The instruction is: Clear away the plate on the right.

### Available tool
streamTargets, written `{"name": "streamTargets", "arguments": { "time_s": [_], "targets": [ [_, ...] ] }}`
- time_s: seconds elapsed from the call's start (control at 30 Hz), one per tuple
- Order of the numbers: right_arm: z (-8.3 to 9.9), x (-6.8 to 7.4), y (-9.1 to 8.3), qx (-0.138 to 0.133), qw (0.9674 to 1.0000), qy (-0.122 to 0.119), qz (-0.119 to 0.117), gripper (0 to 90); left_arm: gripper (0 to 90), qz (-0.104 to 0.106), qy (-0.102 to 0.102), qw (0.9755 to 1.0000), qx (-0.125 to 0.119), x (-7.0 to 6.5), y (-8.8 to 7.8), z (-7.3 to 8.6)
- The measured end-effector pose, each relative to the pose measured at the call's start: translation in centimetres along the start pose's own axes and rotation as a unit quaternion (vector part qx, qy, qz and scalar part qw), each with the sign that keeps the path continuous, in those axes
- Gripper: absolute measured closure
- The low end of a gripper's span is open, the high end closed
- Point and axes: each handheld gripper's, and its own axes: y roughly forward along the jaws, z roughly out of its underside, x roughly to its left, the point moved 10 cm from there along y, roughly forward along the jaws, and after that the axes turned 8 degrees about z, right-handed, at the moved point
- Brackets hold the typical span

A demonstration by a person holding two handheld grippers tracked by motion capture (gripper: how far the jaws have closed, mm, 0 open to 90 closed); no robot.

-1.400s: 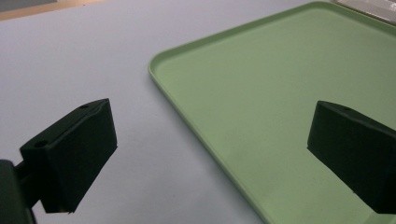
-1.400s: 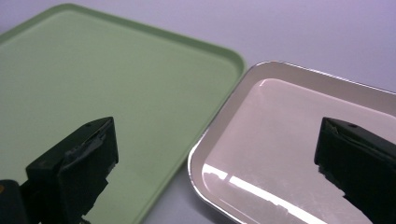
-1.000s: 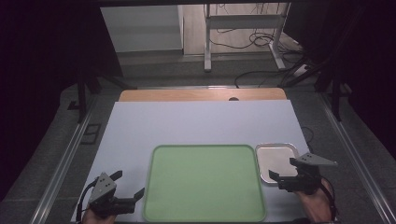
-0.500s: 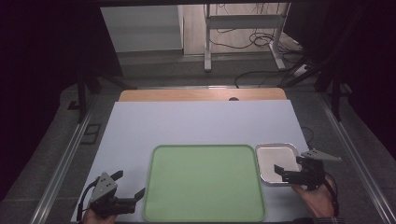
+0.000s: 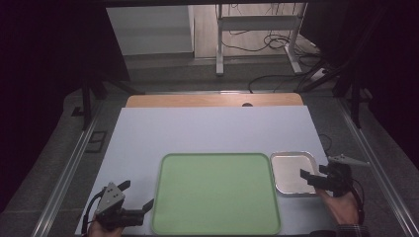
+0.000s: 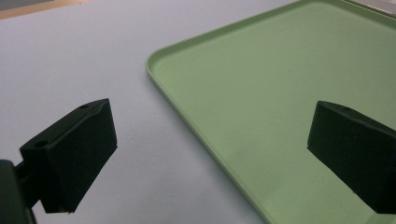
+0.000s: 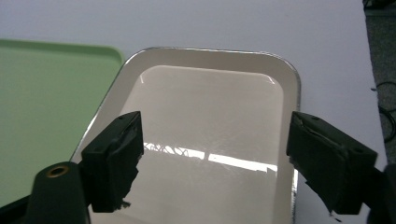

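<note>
Small shiny rectangular metal tray (image 5: 292,172) on the white tabletop (image 5: 207,133), touching the large green plastic tray (image 5: 216,192), long axis running away. Directly under the right claw (image 7: 212,161), just been closing, nothing pinched. Left claw (image 6: 208,154) spread, farther off.

Each hand holds a black two-jaw gripper. The left gripper (image 5: 131,195) carries a grey three-cornered plate with small dark holes on top, and a thin black cable loops from its rear. The right gripper (image 5: 306,174) bears a similar grey plate. Its blocky black jaws show small screw holes, with a brass-coloured ring beside one.
</note>
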Motion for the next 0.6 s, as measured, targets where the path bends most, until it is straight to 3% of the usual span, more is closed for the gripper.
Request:
{"name": "streamTargets", "arguments": {
  "time_s": [0.23,0.37,0.6],
  "targets": [
    [-0.1,-1.7,0.4,0.010,0.9995,0.025,0.016,33.2,1.2,0.000,0.001,1.0000,0.000,0.0,0.0,0.0],
    [0.2,-2.9,0.9,0.030,0.9982,0.045,0.024,45.6,1.2,0.000,0.001,1.0000,0.000,0.0,0.0,0.0],
    [0.3,-3.9,1.7,0.050,0.9967,0.058,0.026,61.4,1.2,0.000,0.002,1.0000,0.001,0.0,0.1,0.0]
  ]
}}
